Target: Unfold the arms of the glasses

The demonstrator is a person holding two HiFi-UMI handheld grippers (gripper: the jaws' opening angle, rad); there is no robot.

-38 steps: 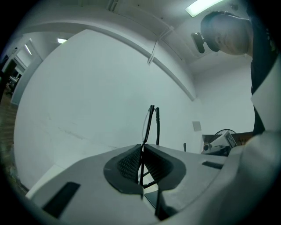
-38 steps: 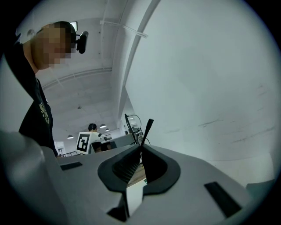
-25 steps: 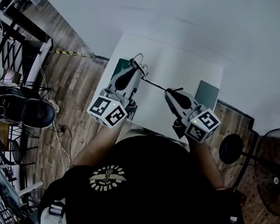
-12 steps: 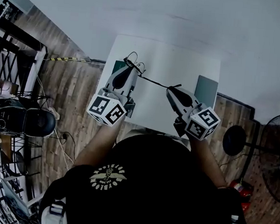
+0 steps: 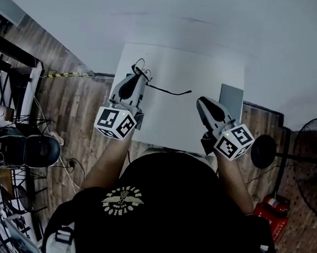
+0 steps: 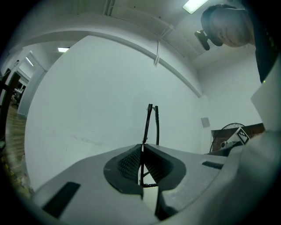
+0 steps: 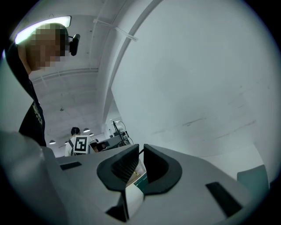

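Right hand-held gripper (image 7: 141, 148): over the bench's (image 5: 170, 119) near right part; jaws just been opening, now slightly apart, gripping nothing.
Left hand-held gripper (image 6: 141, 146): clenched on the glasses (image 6: 148, 119); only its own view shows the clamp.
Glasses: above the bench's left side; only the head view shows one arm stretched rightward.

Thin dark glasses (image 5: 161, 90) held aloft, one arm unfolded sideways.
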